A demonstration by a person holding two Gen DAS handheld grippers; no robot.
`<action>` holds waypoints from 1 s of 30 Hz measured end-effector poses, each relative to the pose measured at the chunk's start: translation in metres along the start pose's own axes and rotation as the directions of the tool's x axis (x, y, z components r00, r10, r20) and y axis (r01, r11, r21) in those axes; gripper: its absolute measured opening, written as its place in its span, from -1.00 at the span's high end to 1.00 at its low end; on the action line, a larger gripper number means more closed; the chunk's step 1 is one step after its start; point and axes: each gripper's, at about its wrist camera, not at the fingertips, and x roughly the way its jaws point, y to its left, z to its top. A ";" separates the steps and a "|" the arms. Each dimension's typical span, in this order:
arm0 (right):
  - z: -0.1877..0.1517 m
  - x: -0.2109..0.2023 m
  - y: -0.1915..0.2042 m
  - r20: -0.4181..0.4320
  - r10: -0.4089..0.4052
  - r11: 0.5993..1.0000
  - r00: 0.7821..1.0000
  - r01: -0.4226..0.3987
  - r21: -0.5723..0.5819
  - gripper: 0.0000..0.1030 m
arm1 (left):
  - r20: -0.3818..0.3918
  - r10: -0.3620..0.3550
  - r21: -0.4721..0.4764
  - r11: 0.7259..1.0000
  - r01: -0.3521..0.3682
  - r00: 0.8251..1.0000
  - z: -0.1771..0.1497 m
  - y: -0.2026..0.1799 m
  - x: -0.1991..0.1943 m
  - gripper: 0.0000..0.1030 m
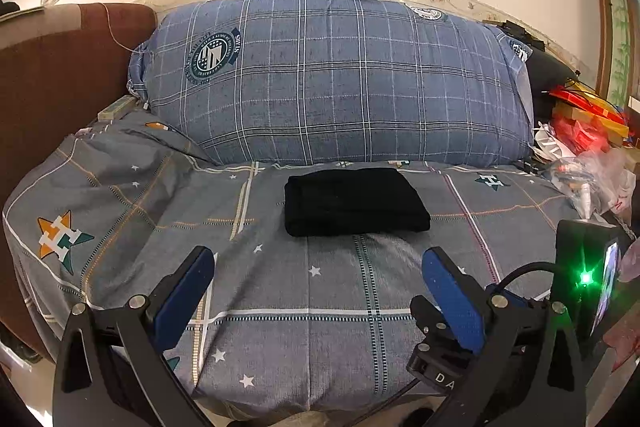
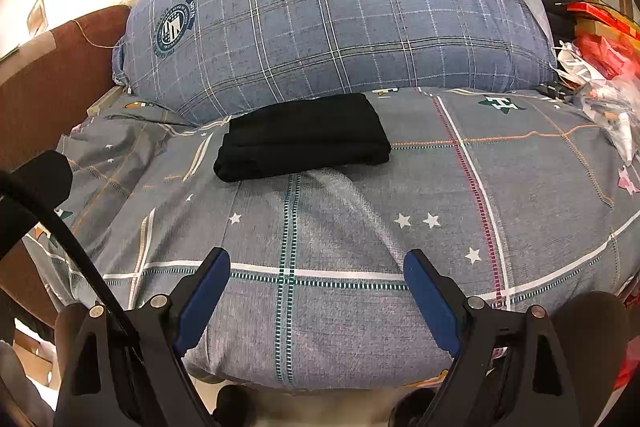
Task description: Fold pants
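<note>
Blue-padded fingers of the left gripper (image 1: 318, 261) and right gripper (image 2: 317, 263) stand spread and empty, well short of the black pants (image 1: 354, 201), which lie as a compact folded rectangle on the grey star-print bedsheet (image 1: 320, 307) just before the plaid pillow (image 1: 340, 79). Folding appears complete; any final touch should press edges square without dragging. Clutter (image 1: 588, 143) lies right of the pillow.

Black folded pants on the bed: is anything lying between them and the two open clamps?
No. Both views show only bare patterned bedsheet between the pants and the open left gripper and right gripper.
</note>
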 end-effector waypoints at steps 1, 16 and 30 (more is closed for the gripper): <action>0.000 0.000 0.000 -0.002 0.001 1.000 1.000 -0.001 0.000 -0.79 | 0.000 0.001 0.001 1.000 -0.001 1.000 0.000 0.000 0.000 -1.00; -0.002 0.006 0.004 -0.024 0.002 1.000 1.000 -0.002 -0.005 -0.79 | -0.032 -0.010 -0.007 1.000 0.010 0.999 -0.001 0.001 0.006 -1.00; -0.003 0.005 0.003 -0.016 -0.005 1.000 1.000 0.005 -0.006 -0.80 | -0.060 -0.025 -0.032 0.999 0.023 0.998 -0.003 0.005 0.009 -1.00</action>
